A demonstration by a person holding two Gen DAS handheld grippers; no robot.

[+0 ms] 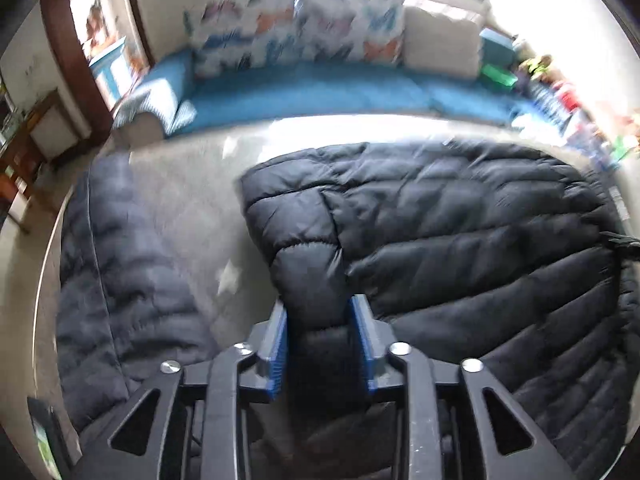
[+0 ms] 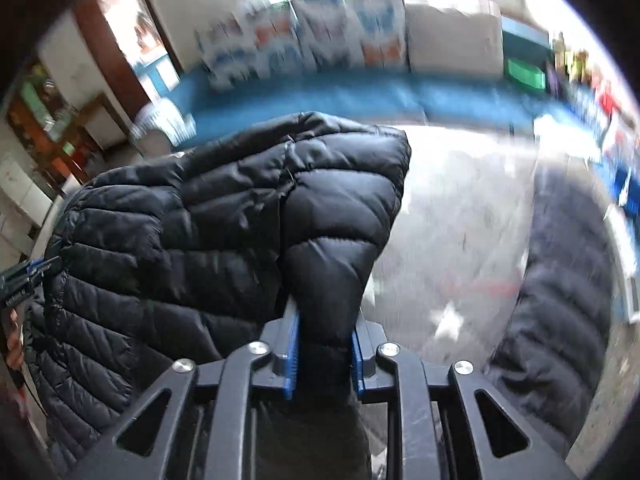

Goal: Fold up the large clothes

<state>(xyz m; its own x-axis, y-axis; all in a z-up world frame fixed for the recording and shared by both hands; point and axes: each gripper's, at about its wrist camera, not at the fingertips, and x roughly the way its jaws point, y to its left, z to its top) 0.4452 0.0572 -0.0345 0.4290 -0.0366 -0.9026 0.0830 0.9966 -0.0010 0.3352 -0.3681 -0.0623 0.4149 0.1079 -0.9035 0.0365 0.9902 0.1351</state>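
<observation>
Now, on the left wrist view, the left gripper [image 1: 320,322] pinches a fold of the black puffer jacket [image 1: 460,240] spread across the grey carpet [image 1: 180,192]. Over on the right wrist view, the right gripper [image 2: 325,334] clamps a raised corner of the jacket, near the blue couch [image 2: 360,100].

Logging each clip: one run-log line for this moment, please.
stage: fold starting | left hand-held gripper: shut on black puffer jacket | right hand-held gripper: shut on black puffer jacket | sleeves: spread on table

Left gripper [image 1: 319,312] and right gripper [image 2: 325,326] angled steeply downward, blue pads of each clamped on a pinched fold of the jacket [image 1: 460,240], one at either edge.
</observation>
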